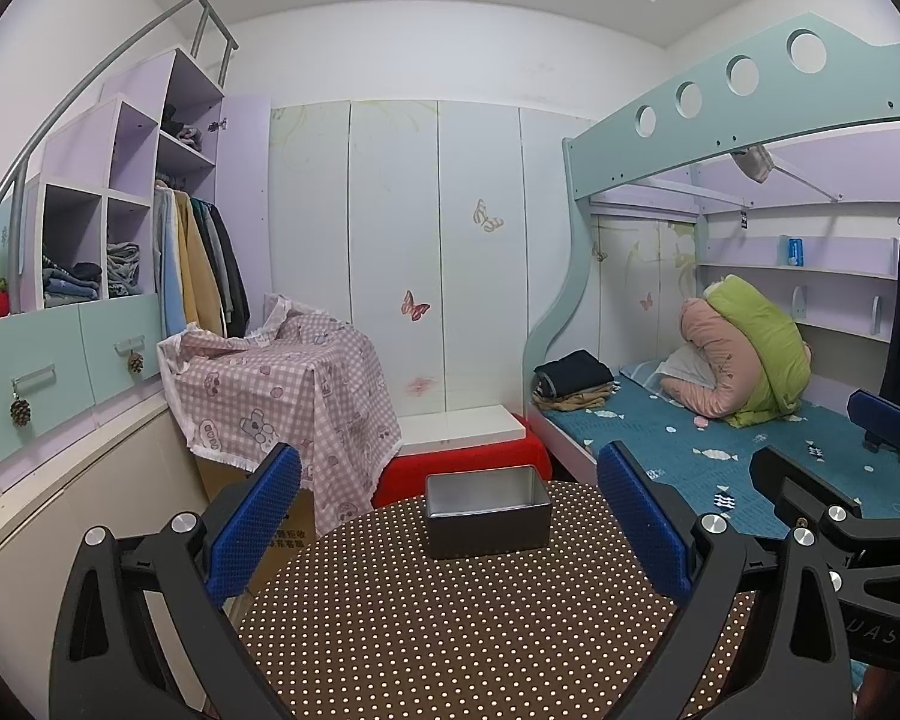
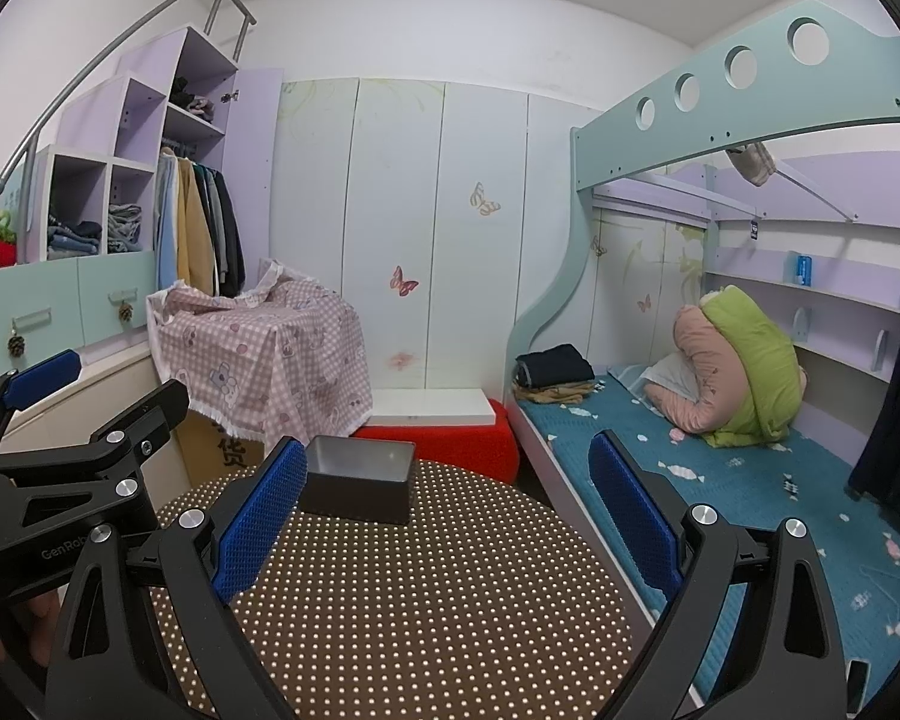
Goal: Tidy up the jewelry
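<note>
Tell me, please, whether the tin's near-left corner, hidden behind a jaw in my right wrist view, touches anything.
Observer: No. The left wrist view shows the whole tin standing free on the dotted table, with both near corners clear.
Operator: Thank you. Is the left gripper ready to pick something up?
Observer: Its jaws stand wide open with nothing between them. The tin appears centred between the blue pads and touches neither.
</note>
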The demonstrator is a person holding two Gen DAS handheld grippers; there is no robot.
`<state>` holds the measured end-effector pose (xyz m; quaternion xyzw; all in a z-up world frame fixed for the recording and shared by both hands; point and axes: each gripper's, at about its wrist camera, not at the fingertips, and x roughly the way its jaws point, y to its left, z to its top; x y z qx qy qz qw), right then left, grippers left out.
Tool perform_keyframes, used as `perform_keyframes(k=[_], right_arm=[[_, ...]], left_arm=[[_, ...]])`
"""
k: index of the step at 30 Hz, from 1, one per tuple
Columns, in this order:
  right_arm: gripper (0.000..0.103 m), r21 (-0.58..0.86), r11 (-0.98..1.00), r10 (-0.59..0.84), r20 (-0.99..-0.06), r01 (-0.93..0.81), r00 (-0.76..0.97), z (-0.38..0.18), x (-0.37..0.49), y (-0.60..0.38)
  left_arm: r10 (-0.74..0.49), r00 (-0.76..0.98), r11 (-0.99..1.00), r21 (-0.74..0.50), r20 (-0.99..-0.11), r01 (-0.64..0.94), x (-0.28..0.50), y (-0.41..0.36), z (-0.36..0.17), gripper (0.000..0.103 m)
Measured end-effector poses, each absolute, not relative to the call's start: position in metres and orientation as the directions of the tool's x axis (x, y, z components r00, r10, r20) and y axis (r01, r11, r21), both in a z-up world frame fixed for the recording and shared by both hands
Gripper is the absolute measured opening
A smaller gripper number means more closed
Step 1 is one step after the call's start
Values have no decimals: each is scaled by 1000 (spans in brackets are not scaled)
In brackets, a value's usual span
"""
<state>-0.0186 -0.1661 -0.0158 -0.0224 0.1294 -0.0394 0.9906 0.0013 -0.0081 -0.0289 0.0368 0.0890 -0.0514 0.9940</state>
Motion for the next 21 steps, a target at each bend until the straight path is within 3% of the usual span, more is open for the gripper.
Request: perform_keyframes(k=[13, 21], right_arm=[[92, -46, 997, -78, -257, 69, 963, -17, -16, -164], [92, -47, 997, -79, -261, 69, 962, -22, -15, -158]], left_arm=[[-91, 981, 992, 68, -172, 104, 2, -5, -31, 96], [-97, 972, 994, 37, -214, 107, 7, 0, -36, 96]])
